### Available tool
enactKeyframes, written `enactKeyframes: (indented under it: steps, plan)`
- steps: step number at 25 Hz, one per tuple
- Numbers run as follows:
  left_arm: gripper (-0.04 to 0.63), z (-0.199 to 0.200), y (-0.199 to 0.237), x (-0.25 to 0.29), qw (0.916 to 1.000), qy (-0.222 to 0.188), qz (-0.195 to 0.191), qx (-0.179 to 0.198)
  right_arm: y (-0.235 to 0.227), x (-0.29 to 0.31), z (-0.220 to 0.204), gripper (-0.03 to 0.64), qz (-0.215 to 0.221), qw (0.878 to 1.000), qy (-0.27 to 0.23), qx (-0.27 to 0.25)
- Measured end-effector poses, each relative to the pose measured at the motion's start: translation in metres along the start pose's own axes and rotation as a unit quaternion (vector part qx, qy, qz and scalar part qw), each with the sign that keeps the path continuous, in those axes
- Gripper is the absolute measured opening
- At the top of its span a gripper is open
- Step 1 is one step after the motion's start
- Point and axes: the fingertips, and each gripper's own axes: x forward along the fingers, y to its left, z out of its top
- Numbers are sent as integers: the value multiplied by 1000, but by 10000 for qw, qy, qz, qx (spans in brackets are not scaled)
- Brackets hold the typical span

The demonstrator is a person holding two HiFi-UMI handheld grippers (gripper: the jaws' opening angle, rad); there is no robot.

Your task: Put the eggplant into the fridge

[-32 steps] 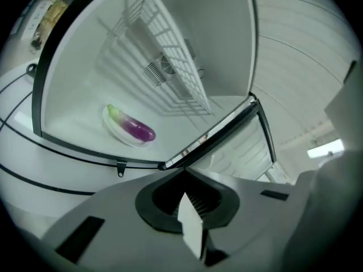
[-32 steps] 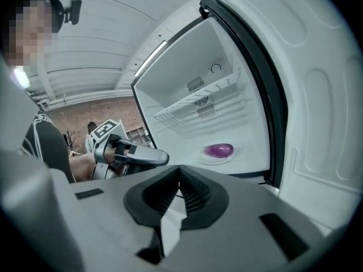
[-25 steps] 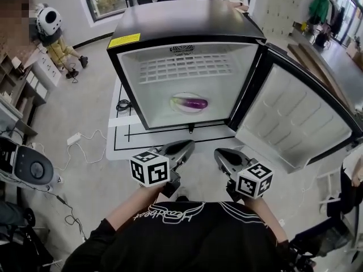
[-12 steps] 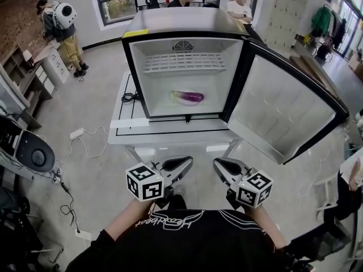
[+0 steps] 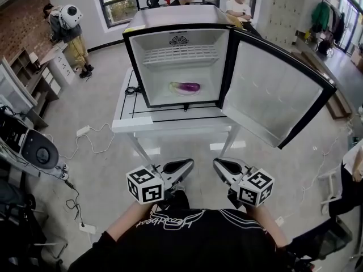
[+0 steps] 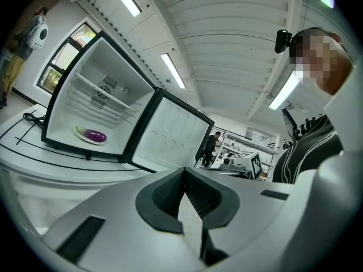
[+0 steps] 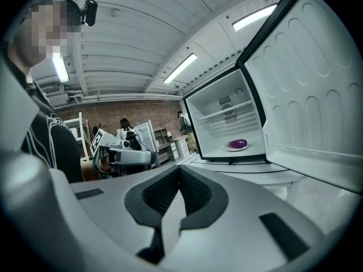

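Note:
A purple eggplant (image 5: 188, 86) lies on a white plate (image 5: 177, 90) on the floor of the open black fridge (image 5: 176, 21), under its wire shelf. It shows small in the left gripper view as the eggplant (image 6: 94, 135) and in the right gripper view as the eggplant (image 7: 238, 144). Both grippers are held close to the person's body, well short of the fridge and its table. My left gripper (image 5: 189, 162) (image 6: 184, 173) is shut with nothing in it. My right gripper (image 5: 217, 163) (image 7: 178, 170) is also shut and empty.
The fridge stands on a white table (image 5: 170, 124) with black lines. Its door (image 5: 272, 89) hangs wide open to the right. Cables and a power strip (image 5: 82, 130) lie on the floor at left, beside a round device (image 5: 35, 153). People stand at the back and far left.
The fridge and table now sit farther off and smaller in the head view. Both grippers have drawn back with the person. The eggplant has stayed on its plate.

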Motion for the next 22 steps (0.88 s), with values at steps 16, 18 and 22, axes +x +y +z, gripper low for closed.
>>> enactKeyframes:
  steps: [16, 18, 22]
  plan:
    - [8, -37, -50, -2, 9996, 268, -94, 92, 29, -43, -16, 6, 109, 9998, -101, -101]
    - [8, -39, -53, 0, 9993, 314, -76, 184, 29, -47, -18, 6, 100, 9999, -103, -67]
    - [8, -42, -59, 3, 9992, 338, -191, 135, 28, -53, -24, 6, 52, 9999, -82, -49]
